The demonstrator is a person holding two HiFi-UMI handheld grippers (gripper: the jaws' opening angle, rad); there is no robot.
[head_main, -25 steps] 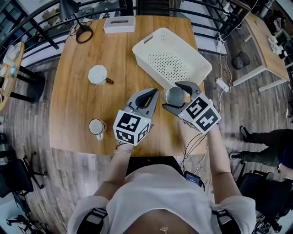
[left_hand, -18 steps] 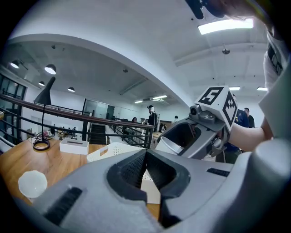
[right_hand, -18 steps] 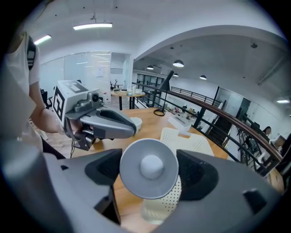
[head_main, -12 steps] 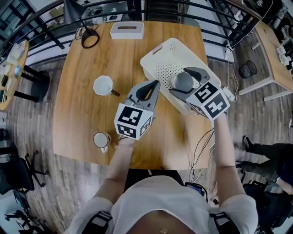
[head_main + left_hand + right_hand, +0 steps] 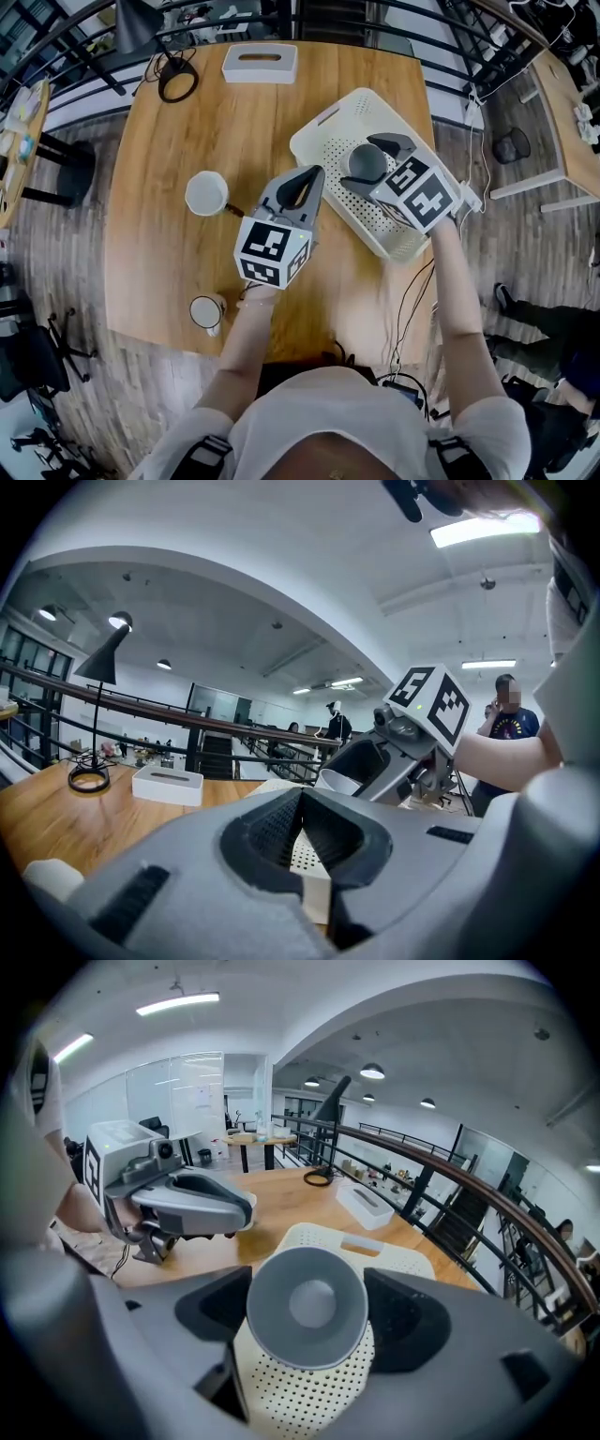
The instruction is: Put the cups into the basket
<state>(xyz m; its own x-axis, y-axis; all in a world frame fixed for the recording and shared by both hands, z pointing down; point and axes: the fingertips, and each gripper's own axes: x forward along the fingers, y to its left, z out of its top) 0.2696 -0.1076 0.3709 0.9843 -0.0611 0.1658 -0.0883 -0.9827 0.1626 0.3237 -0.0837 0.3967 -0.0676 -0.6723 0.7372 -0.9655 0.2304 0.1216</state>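
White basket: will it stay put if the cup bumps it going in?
Probably not firmly. The white basket looks like thin perforated plastic, so it is likely light and apt to slide on the smooth wooden table. Its low, wide shape makes tipping unlikely. The right gripper holds the grey cup over it.

This is a big open office. It has long ceiling lights (image 5: 178,1003), glass walls (image 5: 192,1091), a black railing (image 5: 441,1171), a desk lamp (image 5: 105,644) and wooden tables (image 5: 169,122).
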